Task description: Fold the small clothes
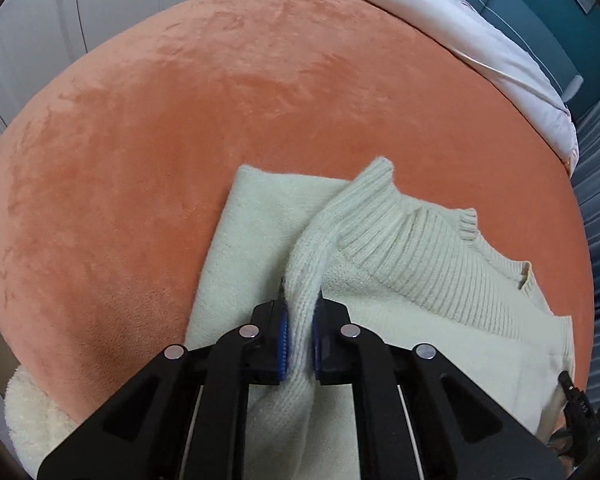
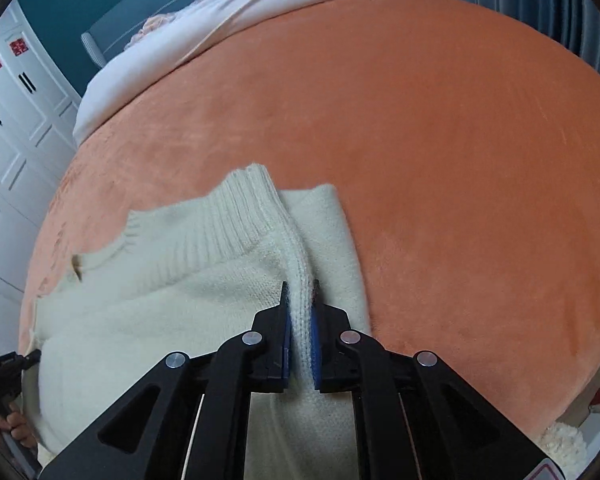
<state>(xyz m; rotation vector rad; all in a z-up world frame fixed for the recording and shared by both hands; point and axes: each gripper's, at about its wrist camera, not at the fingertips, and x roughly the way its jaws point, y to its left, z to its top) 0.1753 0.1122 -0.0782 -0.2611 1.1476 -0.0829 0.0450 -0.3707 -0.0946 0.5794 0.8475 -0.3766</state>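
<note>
**Both jaws pinched on the cream sweater**

My left jaws point(image 1: 300, 312) are clamped on a raised ridge of the pale cream knitted sweater point(image 1: 400, 264), the wool squeezed thin between my blue pads point(image 1: 285, 340). From there the fold runs up toward 12 o'clock, ending at a ribbed cuff or hem corner. To my 2 o'clock lies the ribbed band of the garment; a flatter, smoother panel of the same cream cloth spreads out at 11 o'clock.

My right jaws point(image 2: 300, 304) are likewise pressed together on a ridge of the sweater point(image 2: 160, 300), the knit bunched between the two black fingers. The ribbed band sits at 10 o'clock in this view and a smooth panel at 1 o'clock.

The sweater lies on the orange plush blanket point(image 1: 220, 120) that covers the bed, near its closer edge. A white duvet point(image 1: 440, 20) is heaped at the far end of the bed, at 1 o'clock in the left view and 11 o'clock in the right. A fluffy off-white fabric point(image 1: 32, 412) shows at 8 o'clock in the left view. White panelled cupboard doors point(image 2: 16, 120) stand at 9 o'clock in the right view, and a hand point(image 2: 14, 426) on a black handle is at the lower left edge there.
</note>
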